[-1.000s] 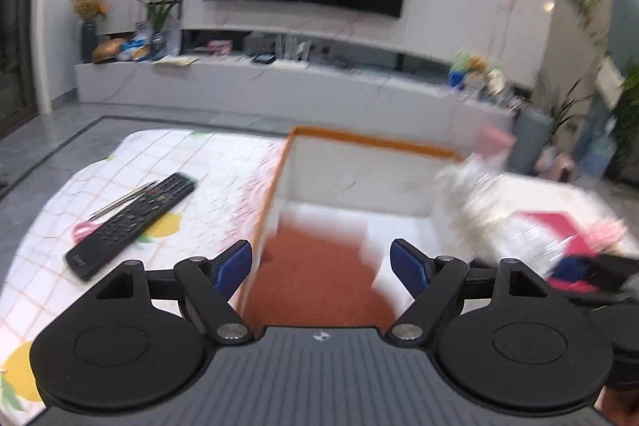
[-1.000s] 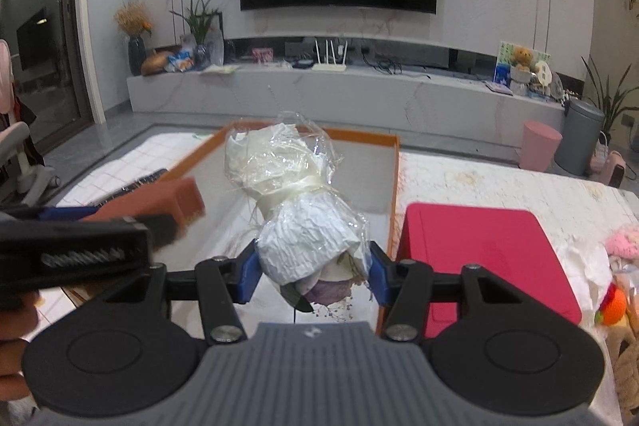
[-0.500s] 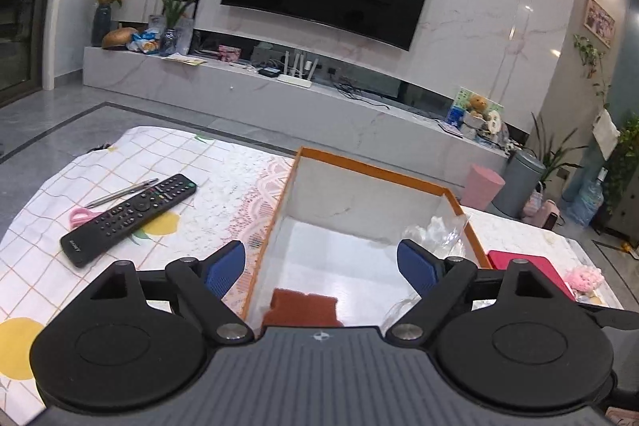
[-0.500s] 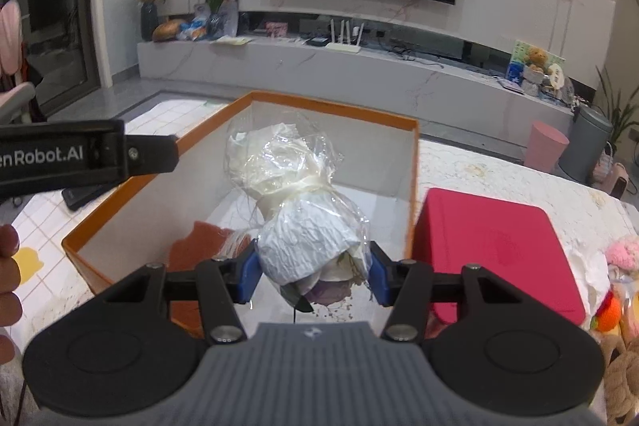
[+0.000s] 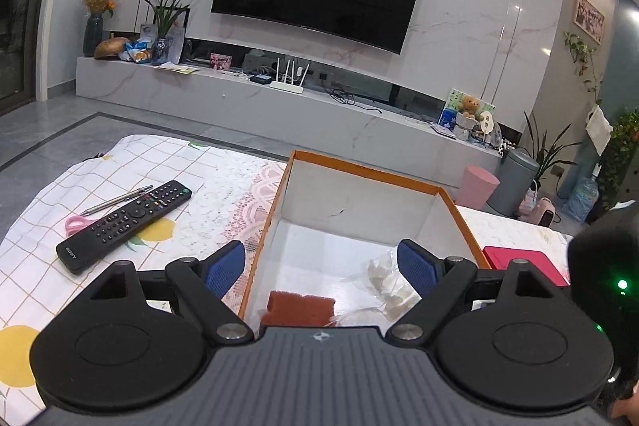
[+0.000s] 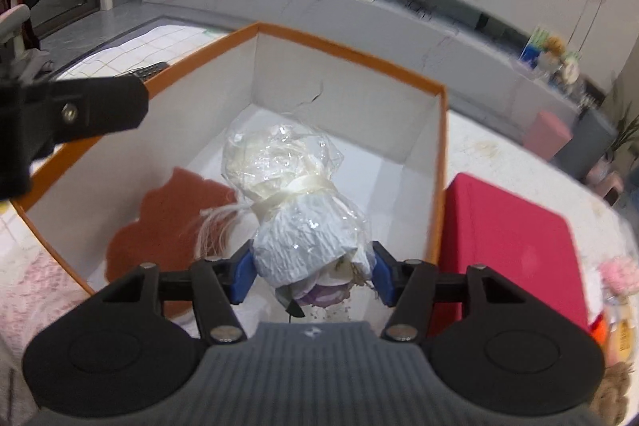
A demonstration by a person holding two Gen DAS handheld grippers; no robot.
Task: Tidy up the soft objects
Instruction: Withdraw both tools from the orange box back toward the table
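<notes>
An orange-rimmed white box stands open on the table. My left gripper hangs wide open and empty over its near left corner. A rust-brown soft piece lies on the box floor below it. My right gripper tilts down into the box. A cellophane-wrapped white bundle tied with ribbon sits between its blue pads. The jaws are opening, but both pads still touch the bundle's sides. The brown piece lies left of the bundle. The left gripper's finger shows at the left edge.
Left of the box, a black remote, a pen and pink scissors lie on the patterned tablecloth. A flat red lid lies right of the box, with plush toys beyond it.
The left gripper let go of the brown piece, which now lies in the box. The right gripper moved forward and tipped down over the box with the bundle.
</notes>
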